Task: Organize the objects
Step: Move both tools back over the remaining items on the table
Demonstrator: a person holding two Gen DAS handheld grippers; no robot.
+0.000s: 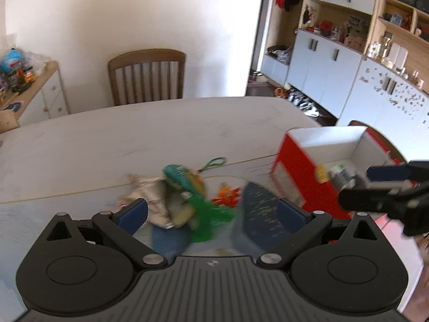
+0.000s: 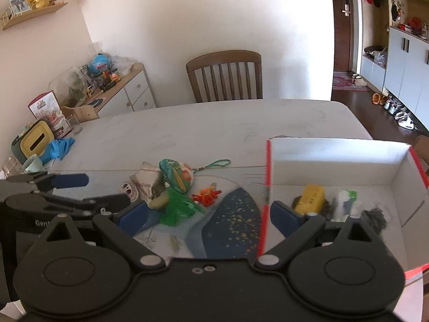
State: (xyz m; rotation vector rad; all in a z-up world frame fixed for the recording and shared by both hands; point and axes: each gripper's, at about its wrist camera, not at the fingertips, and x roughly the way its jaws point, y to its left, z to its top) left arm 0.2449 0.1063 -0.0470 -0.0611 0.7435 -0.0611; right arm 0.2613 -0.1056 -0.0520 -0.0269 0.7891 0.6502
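Both claws are being held spread and empty over the unsorted pile.

The left gripper (image 1: 211, 212) is being held with jaws wide, nothing between its blue pads; ahead of it are being left the green tasselled fabric charm (image 2: 175, 181), crumpled printed paper packet (image 2: 146, 181) and small orange plastic toy (image 2: 206, 196), probably awaiting pickup. The right gripper (image 2: 207, 214) is likewise being kept spread; to its right, the red-and-white cardboard box (image 2: 335, 158) is being used for collecting, a yellow carton (image 2: 311, 197) already inside.

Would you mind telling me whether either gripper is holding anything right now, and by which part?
Nothing is held. The left gripper and the right gripper are both open and empty above the table.
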